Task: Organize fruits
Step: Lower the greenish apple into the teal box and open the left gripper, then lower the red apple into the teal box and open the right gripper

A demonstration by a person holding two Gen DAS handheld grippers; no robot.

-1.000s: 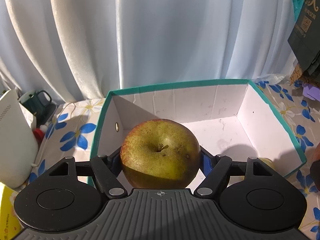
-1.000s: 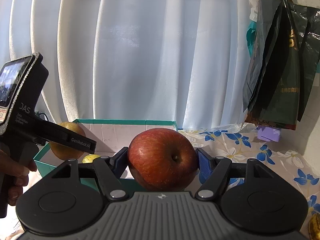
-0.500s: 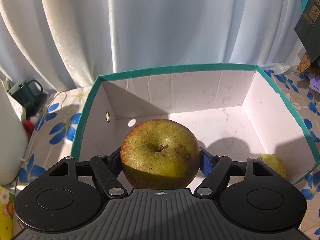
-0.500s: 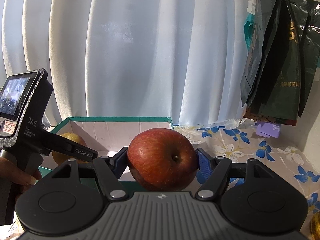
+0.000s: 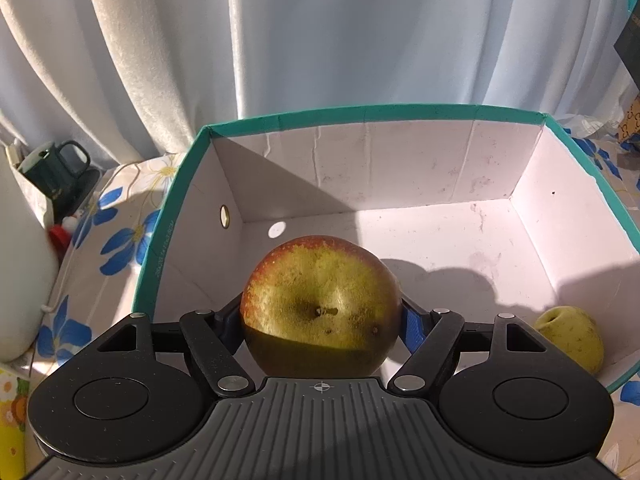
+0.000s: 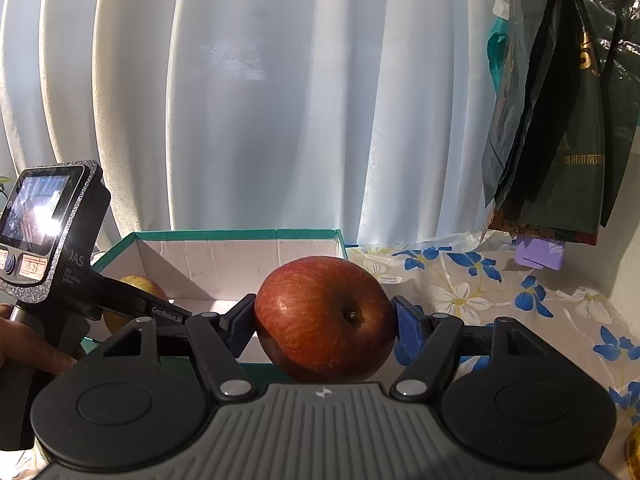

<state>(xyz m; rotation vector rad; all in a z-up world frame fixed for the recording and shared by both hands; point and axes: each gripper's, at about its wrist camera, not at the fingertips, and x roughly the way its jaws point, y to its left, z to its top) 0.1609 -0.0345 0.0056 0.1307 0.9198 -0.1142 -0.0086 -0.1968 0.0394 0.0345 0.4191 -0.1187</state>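
My left gripper [image 5: 320, 322] is shut on a yellow-green apple [image 5: 320, 292] with a red blush, held above the near left part of a white box with a teal rim [image 5: 360, 114]. A small yellow-green fruit [image 5: 572, 338] lies in the box's near right corner. In the right wrist view, my right gripper [image 6: 324, 326] is shut on a red apple [image 6: 320, 316], just short of the box [image 6: 240, 234]. At the left of that view is the left gripper's handle with its screen [image 6: 40, 220], a hand holding it, and the yellow-green apple [image 6: 140, 284] partly hidden behind it.
A floral tablecloth [image 6: 480, 280] covers the table. A dark green mug [image 5: 56, 168] and a white container [image 5: 20, 280] stand left of the box. Dark bags [image 6: 560, 140] hang at the right above a purple item [image 6: 540, 254]. White curtains hang behind.
The left gripper has sunk and moved forward over the box with its apple, bringing the small fruit in the corner into view. The right gripper has hardly moved.
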